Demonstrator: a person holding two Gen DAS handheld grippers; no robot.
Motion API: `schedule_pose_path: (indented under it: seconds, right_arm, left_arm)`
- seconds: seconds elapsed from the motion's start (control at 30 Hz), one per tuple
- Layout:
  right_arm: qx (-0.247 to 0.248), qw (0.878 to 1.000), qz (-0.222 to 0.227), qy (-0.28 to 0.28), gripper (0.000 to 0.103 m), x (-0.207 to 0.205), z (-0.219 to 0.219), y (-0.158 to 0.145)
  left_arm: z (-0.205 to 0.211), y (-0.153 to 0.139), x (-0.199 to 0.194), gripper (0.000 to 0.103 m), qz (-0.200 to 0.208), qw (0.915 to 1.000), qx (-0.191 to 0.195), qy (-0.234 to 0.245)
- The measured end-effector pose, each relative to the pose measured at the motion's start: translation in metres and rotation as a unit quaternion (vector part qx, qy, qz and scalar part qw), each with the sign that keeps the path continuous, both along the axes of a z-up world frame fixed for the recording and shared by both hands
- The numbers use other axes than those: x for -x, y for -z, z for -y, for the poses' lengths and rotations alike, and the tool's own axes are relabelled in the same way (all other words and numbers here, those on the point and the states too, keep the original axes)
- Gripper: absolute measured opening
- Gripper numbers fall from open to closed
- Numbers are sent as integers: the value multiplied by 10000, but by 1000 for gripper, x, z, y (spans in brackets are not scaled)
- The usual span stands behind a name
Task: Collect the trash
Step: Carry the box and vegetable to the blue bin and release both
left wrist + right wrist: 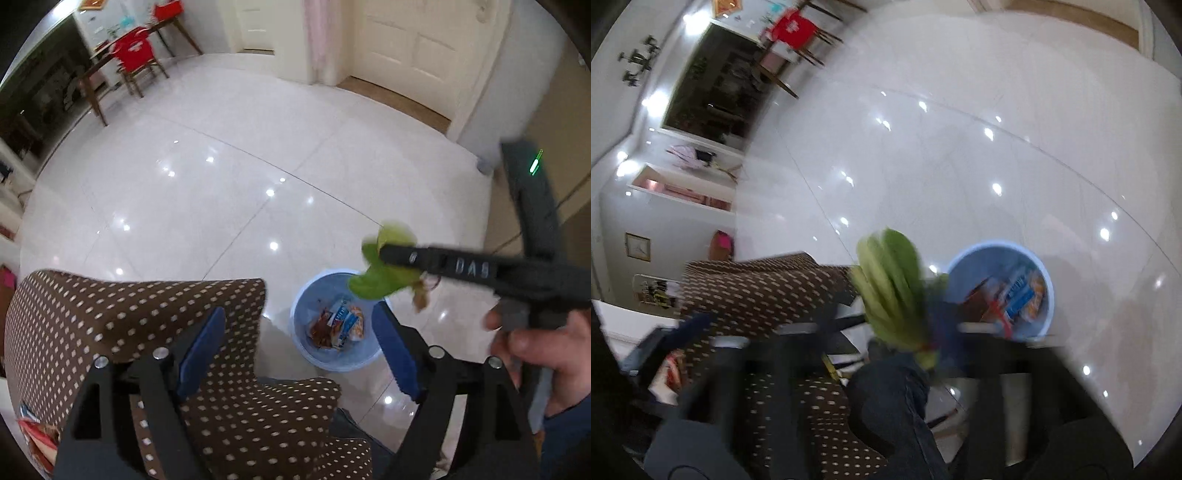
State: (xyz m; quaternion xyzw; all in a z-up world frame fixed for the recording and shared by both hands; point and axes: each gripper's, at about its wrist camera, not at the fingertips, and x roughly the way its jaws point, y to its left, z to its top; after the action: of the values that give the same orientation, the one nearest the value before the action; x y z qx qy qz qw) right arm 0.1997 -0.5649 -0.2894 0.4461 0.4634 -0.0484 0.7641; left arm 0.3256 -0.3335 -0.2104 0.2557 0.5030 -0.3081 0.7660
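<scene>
Green leaves (373, 280) are hanging at the right gripper (384, 254) above the blue bin (332, 360) rim, fingers parting, not clamping. Left gripper (299, 354), fingers apart and empty, is hovering over the bin. Best to keep the leaves centred over the opening while dropping.

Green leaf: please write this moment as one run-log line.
left gripper open, empty | right gripper open, green leaf at its tip | leaf above blue bin | wrappers in bin
</scene>
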Motion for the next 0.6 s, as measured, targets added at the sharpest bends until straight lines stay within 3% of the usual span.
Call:
schedule_pose_path:
  seconds: [0.07,0.13,0.27,0.6]
  right_arm:
    - [52,9998,-174,3,79,1,-4,10]
    - [-9,9995,-319,66,93,4,-6,17]
    - [125,9992,-379,96,97,10,-12,12]
    - [775,9968,9,172,97,20,-27,-54]
  left_arm:
    - [-7,-4,0,82,51,9999,88,-93]
    - [-13,-8,2,84,143,9995,176,-200]
    - [-19,-23,6,85,234,9981,442,-371]
    - [-59,-79,27,87,560,9882,1285,-610]
